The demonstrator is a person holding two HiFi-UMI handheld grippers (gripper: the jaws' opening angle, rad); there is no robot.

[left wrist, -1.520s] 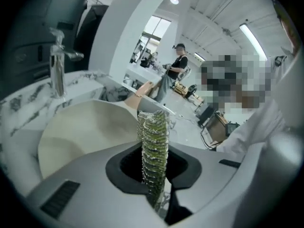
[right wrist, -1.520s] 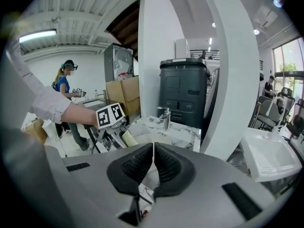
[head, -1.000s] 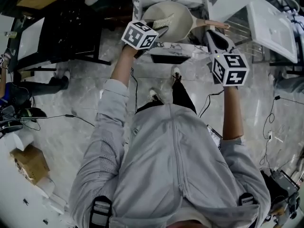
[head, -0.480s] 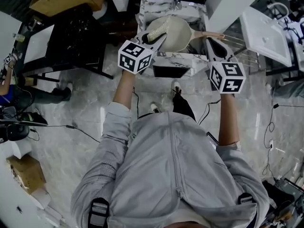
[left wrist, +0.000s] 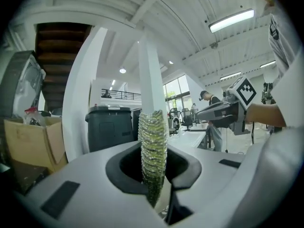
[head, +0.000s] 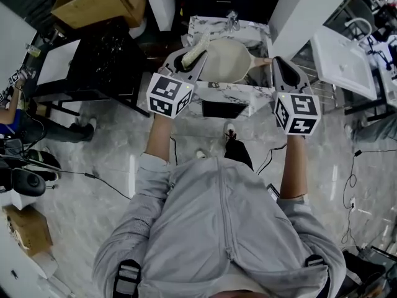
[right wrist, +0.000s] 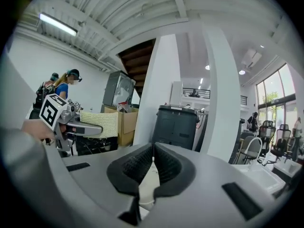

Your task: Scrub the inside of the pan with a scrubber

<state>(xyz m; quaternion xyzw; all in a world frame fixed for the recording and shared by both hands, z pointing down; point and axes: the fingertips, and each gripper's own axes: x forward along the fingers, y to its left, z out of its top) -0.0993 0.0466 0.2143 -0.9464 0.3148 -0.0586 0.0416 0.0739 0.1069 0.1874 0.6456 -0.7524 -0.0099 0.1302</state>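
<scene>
The pale pan lies in the marble sink, its handle pointing right. My left gripper is shut on the yellowish mesh scrubber, held at the pan's left rim. In the left gripper view the scrubber stands upright between the jaws, above the horizon. My right gripper sits at the handle's end with its jaws together. A pale surface shows under them, and whether they touch the handle is hidden. The right gripper view shows the left gripper with the scrubber.
A faucet stands behind the pan. White pillars flank the sink. A black table and a cardboard box are at left, a white basin at right. A dark bin stands ahead. Cables lie on the floor.
My left gripper has carried the scrubber leftward, from inside the pan to its left rim. The right gripper stays by the handle. The head view has shifted.
</scene>
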